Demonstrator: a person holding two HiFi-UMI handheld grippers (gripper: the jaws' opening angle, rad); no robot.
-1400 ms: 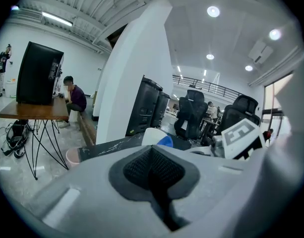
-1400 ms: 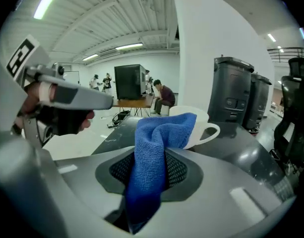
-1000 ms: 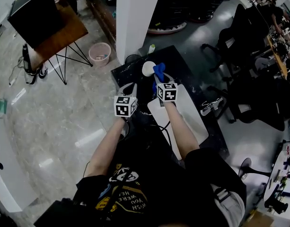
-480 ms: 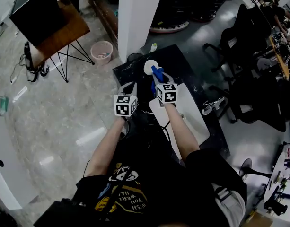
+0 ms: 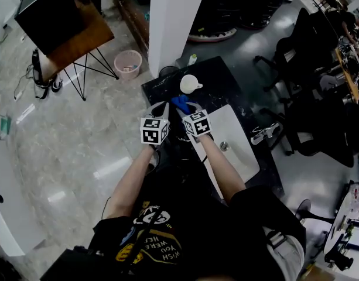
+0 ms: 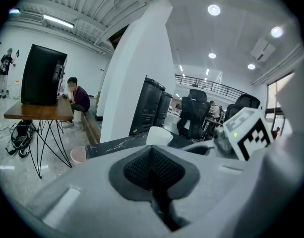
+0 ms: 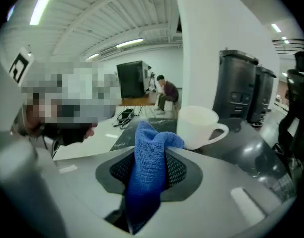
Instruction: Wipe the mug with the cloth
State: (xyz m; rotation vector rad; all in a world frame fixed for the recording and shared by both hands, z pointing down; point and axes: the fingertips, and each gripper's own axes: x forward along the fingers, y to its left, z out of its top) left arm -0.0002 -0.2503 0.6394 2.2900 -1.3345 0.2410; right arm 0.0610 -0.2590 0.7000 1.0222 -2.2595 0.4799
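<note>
Right hand-held gripper (image 5: 185, 109), clamped on blue cloth (image 5: 179, 102), drawn back from white mug (image 5: 189, 84) on worktop (image 5: 226, 82); cloth now clear of mug. Left hand-held gripper (image 5: 160, 108) closed, empty, unmoved.

Bright, even indoor light from above. Pale glare streaks the floor (image 5: 112, 168) at the left of my head view; its right side is darker. Both my gripper views bend hard toward black corners. Ceiling lights (image 6: 213, 10) flare at upper right of the left one, a strip light (image 7: 45, 4) at upper left of the right one, where the cloth (image 7: 149, 170) shows sharp
</note>
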